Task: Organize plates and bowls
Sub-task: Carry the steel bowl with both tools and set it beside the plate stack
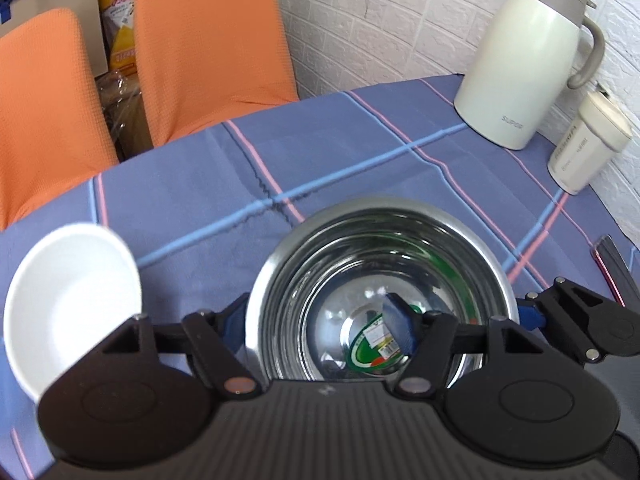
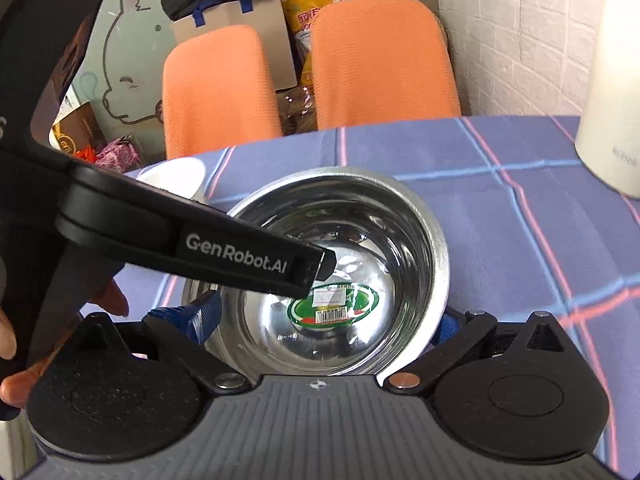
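Straddling the steel bowl (image 2: 332, 276) rim, both claws, left (image 1: 460, 320) and right (image 2: 332, 320), were spread, so it could slip off the tabletop (image 1: 320, 152).

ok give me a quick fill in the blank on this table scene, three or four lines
1. The sticker inside the steel bowl is mainly ____.
2. The small dish beside the steel bowl is ____.
3. The two chair backs behind the table are ____.
4. The thermos jug stands on a checked ____.

Missing words: green; white; orange; tablecloth
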### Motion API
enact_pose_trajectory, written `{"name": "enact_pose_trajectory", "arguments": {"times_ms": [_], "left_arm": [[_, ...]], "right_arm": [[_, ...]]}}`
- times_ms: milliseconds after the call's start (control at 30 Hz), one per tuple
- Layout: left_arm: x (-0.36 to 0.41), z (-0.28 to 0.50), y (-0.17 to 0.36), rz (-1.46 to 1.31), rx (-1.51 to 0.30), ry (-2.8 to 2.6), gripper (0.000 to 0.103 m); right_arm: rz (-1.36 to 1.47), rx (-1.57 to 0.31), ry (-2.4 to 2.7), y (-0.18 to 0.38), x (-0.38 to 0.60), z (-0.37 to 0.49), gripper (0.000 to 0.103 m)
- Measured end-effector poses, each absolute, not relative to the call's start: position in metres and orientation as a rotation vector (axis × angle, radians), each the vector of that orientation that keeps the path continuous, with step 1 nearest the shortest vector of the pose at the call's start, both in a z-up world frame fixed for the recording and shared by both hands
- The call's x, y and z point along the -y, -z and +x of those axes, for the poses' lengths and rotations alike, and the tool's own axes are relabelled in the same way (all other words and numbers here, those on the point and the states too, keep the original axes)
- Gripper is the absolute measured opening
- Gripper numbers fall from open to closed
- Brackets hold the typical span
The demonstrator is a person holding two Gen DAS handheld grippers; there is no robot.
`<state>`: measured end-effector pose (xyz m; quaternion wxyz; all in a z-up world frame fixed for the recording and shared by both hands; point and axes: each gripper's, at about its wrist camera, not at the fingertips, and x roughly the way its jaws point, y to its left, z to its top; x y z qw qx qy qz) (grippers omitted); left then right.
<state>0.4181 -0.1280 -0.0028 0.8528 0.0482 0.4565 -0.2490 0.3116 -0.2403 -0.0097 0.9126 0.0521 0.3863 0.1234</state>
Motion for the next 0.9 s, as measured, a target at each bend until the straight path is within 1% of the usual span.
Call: {"name": "enact_pose_trajectory", "arguments": {"times_ms": [300,400,567,700,900], "left_arm": [[0.101,0.320,-0.007,0.114,-0.959,0.511,0.066],[0.093,0.288,-0.008,0.118,-0.957,0.511,0.070],[0.078,0.244,-0.005,0.125,-0.960,0.506,0.070],[0.073,0.229,-0.001,0.117,-0.966,0.504,0.071],[0.069,0.225,0.012,0.084,-0.992,0.494,0.071]], "right_arm": [[0.160,-0.797,-0.290,0.004,0.220,0.224,0.091],[0.168,-0.803,-0.310,0.003,0.213,0.200,0.091],[0.172,-0.816,-0.328,0.004,0.204,0.170,0.091],[0.170,-0.824,-0.336,0.007,0.200,0.161,0.091],[0.172,-0.854,-0.346,0.017,0.199,0.157,0.091]]}}
